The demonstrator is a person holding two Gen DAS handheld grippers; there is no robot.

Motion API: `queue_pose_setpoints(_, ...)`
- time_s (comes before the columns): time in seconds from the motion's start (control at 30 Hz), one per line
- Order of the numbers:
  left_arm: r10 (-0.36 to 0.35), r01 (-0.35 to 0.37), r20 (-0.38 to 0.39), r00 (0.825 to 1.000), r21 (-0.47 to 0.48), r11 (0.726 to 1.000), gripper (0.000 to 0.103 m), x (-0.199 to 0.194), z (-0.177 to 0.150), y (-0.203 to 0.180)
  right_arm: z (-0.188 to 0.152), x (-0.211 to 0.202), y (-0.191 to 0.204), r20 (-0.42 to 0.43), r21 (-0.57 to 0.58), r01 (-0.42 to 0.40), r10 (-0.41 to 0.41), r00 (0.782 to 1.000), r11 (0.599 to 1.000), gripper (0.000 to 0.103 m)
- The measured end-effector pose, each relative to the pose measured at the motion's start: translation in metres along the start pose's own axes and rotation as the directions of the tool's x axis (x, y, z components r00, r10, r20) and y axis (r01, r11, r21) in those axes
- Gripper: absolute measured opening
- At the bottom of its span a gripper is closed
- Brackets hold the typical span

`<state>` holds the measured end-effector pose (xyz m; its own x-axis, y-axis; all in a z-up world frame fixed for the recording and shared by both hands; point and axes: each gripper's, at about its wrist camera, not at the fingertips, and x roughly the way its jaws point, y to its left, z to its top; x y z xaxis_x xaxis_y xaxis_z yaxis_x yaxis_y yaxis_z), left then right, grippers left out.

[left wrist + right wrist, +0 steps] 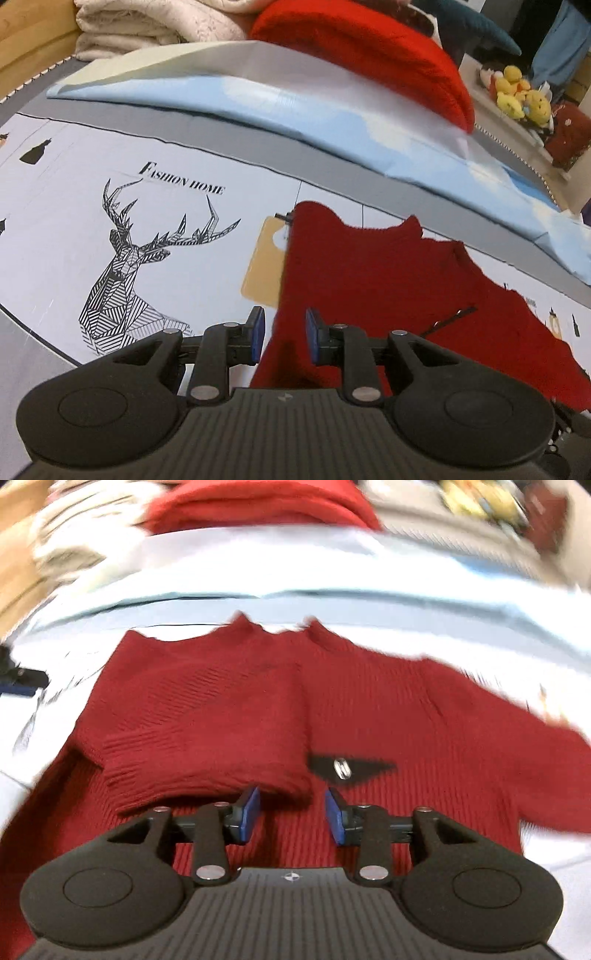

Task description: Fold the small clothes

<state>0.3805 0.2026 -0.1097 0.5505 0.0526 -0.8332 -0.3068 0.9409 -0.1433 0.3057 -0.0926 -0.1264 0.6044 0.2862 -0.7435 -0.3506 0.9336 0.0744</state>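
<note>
I am looking across a bed covered by a pale printed sheet (pixel 74 229) with a black geometric deer head (pixel 133 266) and the words "Fashion Home". A grey band crosses the sheet farther back. Beyond it lies a folded light blue quilt (pixel 258 99), with a bright red blanket (pixel 362 48) resting on top and a cream blanket (pixel 147 26) beside it. A wooden bed frame (pixel 26 37) shows at far left. At far right, yellow plush toys (pixel 517 92) sit on a low shelf.

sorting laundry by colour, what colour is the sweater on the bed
Dark red sweater; the right wrist view shows it best.
</note>
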Motion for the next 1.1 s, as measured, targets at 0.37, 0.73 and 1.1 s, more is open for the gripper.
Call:
queue_pose_setpoints(0.37,0.008,-0.009,-0.033,0.999,-0.052,0.999,0.026,0.004,0.002,0.012,-0.016,0.011,0.05,0.096,-0.49,0.07,-0.026,0.995,0.869,0.046)
queue_pose_setpoints(0.73,0.0,-0.004,-0.056,0.998,-0.068,0.998,0.026,0.012,-0.001,0.005,-0.029,0.02,0.069,0.124,-0.656,0.123,-0.055,0.991,0.745,0.035)
queue_pose_setpoints(1.1,-0.006,0.003,-0.104,0.995,-0.024,1.0,0.026,0.033,-0.012,-0.007,-0.01,0.011,-0.109,0.034,0.683,0.047,-0.095,0.995,0.729,0.02)
